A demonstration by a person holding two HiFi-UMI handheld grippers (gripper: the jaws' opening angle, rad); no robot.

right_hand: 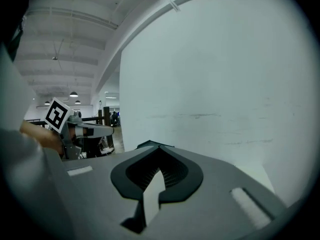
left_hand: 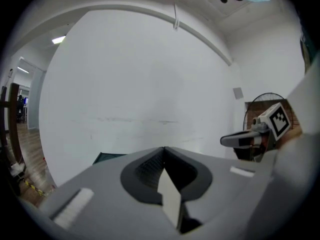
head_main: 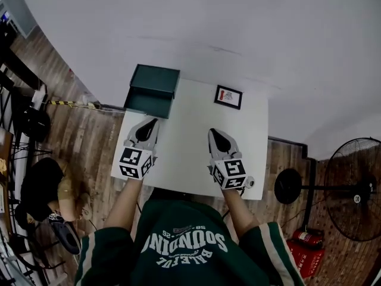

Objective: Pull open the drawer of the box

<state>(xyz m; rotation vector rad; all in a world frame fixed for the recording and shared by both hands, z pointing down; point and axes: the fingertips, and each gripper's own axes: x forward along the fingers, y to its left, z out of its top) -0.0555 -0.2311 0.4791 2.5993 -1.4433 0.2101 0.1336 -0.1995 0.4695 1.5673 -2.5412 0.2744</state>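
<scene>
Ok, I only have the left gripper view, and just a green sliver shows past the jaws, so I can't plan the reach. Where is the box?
Observer: In the head view the dark green box sits at the far left corner of the white table, just beyond the tip of the left gripper.
Operator: Is its drawer out at all?
Observer: Seen from above, nothing sticks out of it. It looks closed.
Operator: And is the right gripper free?
Observer: In its own view the right gripper has its jaws together with nothing between them.
</scene>
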